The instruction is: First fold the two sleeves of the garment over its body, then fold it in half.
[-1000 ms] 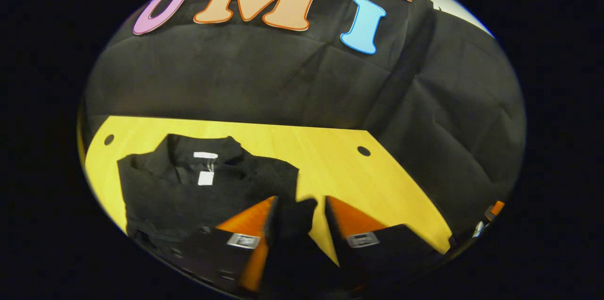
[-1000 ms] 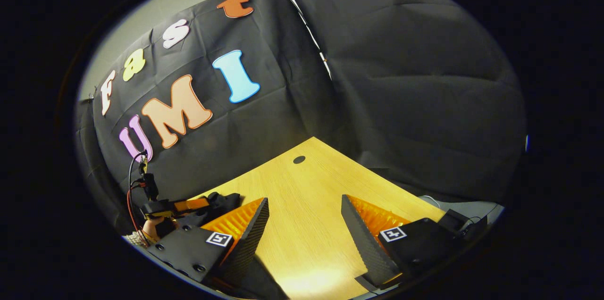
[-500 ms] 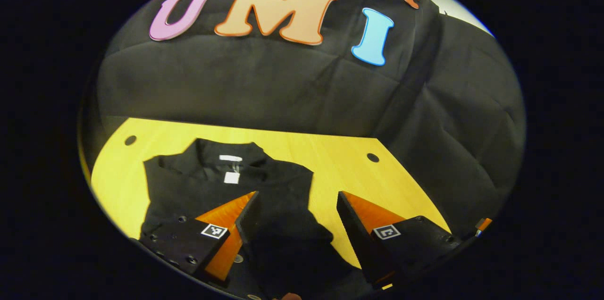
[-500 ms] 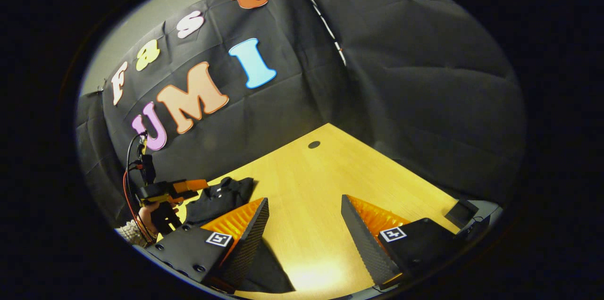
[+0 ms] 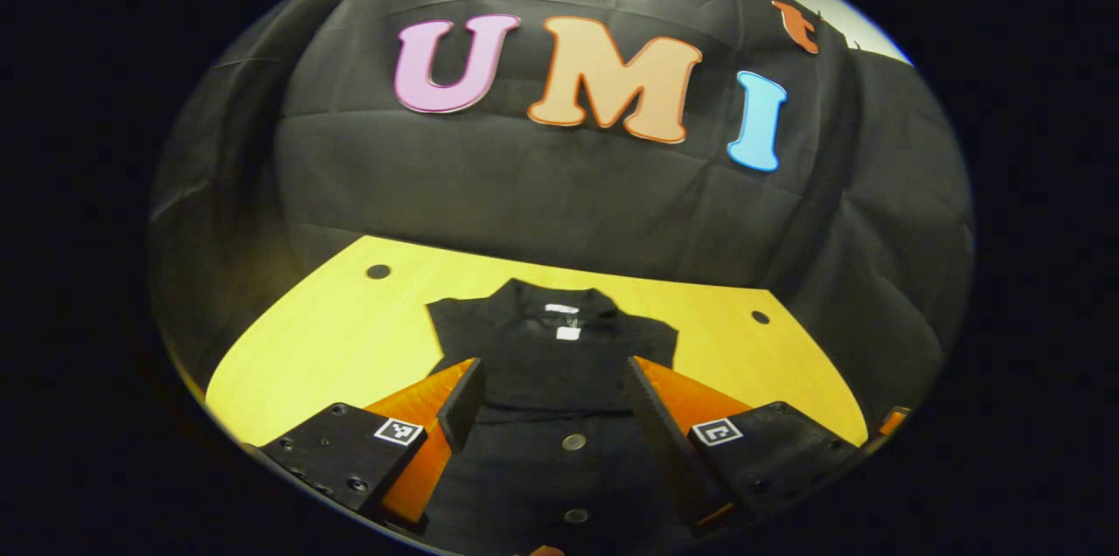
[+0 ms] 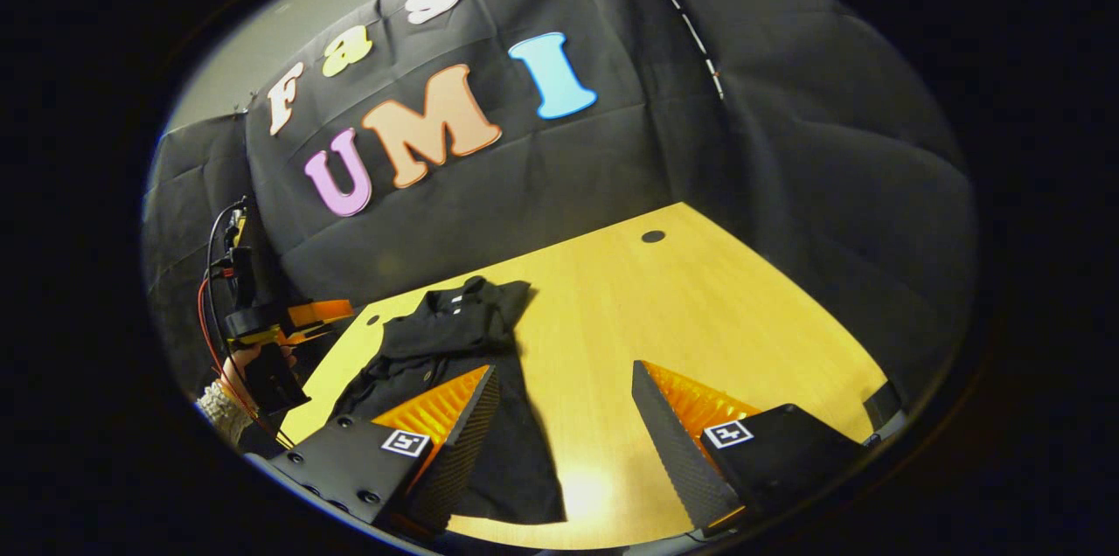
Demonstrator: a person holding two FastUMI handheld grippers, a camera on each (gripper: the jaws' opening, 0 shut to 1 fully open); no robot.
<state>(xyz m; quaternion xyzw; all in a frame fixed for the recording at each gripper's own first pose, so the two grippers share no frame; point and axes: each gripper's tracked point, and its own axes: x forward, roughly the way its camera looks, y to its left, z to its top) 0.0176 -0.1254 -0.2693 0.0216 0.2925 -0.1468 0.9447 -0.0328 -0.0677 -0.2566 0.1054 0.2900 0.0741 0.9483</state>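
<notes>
Since a second ago the left gripper (image 5: 552, 390) has released the sleeve and drawn back; jaws wide, empty. Garment (image 5: 551, 355) lies mid-bench (image 5: 332, 329), sleeves apparently folded in; halving is judged to remain. Right gripper (image 6: 564, 394): jaws wide, empty, above the garment's right edge. Nothing obstructs.

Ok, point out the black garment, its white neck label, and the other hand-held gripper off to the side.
black garment (image 5: 559, 364), left gripper view, middle of its body.
white neck label (image 5: 568, 333), left gripper view, tag under the collar.
left hand-held gripper (image 6: 337, 311), right gripper view, between its fingertips.
</notes>
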